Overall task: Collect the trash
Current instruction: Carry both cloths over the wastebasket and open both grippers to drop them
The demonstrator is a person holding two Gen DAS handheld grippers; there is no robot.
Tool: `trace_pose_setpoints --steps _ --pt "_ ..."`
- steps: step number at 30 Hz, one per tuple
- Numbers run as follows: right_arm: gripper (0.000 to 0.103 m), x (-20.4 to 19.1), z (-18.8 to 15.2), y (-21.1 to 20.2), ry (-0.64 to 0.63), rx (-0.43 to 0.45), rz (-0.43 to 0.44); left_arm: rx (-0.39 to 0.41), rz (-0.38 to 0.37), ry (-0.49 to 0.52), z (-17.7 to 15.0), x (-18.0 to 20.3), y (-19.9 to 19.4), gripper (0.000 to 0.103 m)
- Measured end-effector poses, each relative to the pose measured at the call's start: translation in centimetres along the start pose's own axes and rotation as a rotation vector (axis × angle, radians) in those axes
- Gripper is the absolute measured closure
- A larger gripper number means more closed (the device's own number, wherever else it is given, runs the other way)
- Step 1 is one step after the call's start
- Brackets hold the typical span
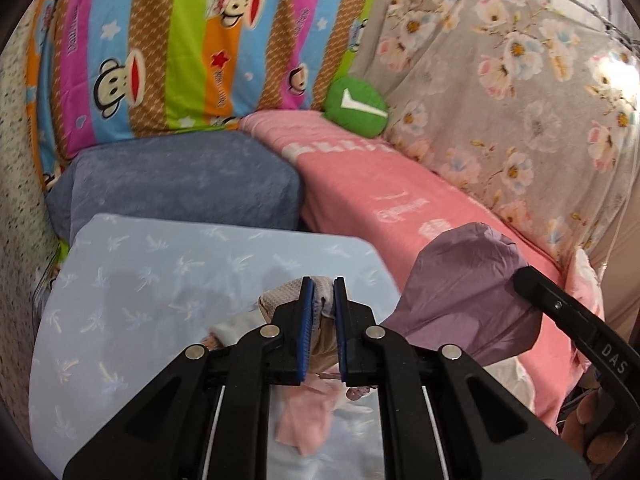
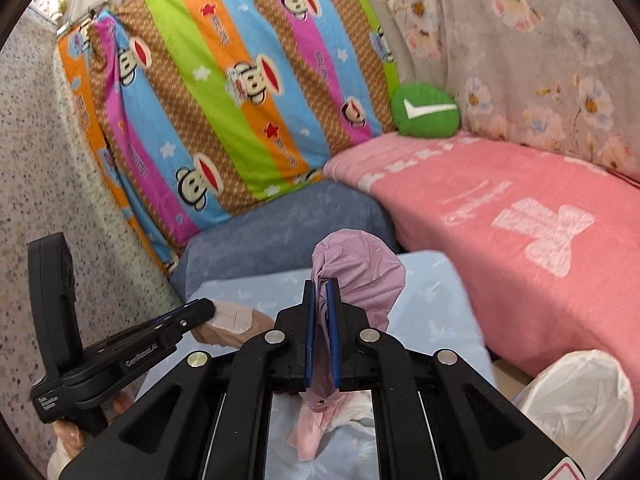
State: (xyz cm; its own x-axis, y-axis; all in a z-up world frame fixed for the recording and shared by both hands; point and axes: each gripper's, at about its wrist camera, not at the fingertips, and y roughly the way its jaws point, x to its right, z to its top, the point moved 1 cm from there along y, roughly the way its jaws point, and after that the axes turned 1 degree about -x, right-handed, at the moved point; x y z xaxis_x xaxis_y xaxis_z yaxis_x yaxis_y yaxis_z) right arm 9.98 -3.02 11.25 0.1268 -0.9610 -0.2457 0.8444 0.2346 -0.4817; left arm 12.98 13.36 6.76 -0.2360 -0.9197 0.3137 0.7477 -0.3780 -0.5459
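My left gripper (image 1: 323, 284) is shut on a crumpled beige-and-pink piece of trash (image 1: 322, 344) and holds it above the light blue sheet (image 1: 160, 280); it also shows in the right wrist view (image 2: 228, 320) at the tip of the left gripper (image 2: 204, 308). My right gripper (image 2: 321, 284) is shut on a purple plastic bag (image 2: 360, 280), which bulges up past the fingers. The same purple bag (image 1: 468, 292) shows in the left wrist view at right, with the right gripper's arm (image 1: 568, 312) beside it.
A bin lined with a white bag (image 2: 576, 396) stands at lower right. A pink blanket (image 2: 500, 208), blue-grey cushion (image 1: 180, 184), striped monkey-print quilt (image 1: 180, 40), green check-mark pillow (image 1: 356, 106) and floral sheet (image 1: 520, 100) surround the blue sheet.
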Motion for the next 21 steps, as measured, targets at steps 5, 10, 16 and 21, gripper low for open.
trace_pose_setpoints --steps 5,10,16,21 --pt "0.097 2.3 1.5 -4.1 0.013 0.070 -0.038 0.032 -0.059 0.057 0.3 4.1 -1.3 0.093" --pt "0.097 5.6 2.0 -7.8 0.039 0.117 -0.093 0.033 -0.116 0.111 0.1 8.2 -1.5 0.093" --pt "0.097 10.3 1.5 -10.9 0.081 0.137 -0.170 0.007 -0.176 0.180 -1.1 13.4 -0.6 0.093" --pt "0.097 14.3 0.3 -12.6 0.128 0.133 -0.230 -0.024 -0.221 0.235 -2.5 17.4 0.4 0.093"
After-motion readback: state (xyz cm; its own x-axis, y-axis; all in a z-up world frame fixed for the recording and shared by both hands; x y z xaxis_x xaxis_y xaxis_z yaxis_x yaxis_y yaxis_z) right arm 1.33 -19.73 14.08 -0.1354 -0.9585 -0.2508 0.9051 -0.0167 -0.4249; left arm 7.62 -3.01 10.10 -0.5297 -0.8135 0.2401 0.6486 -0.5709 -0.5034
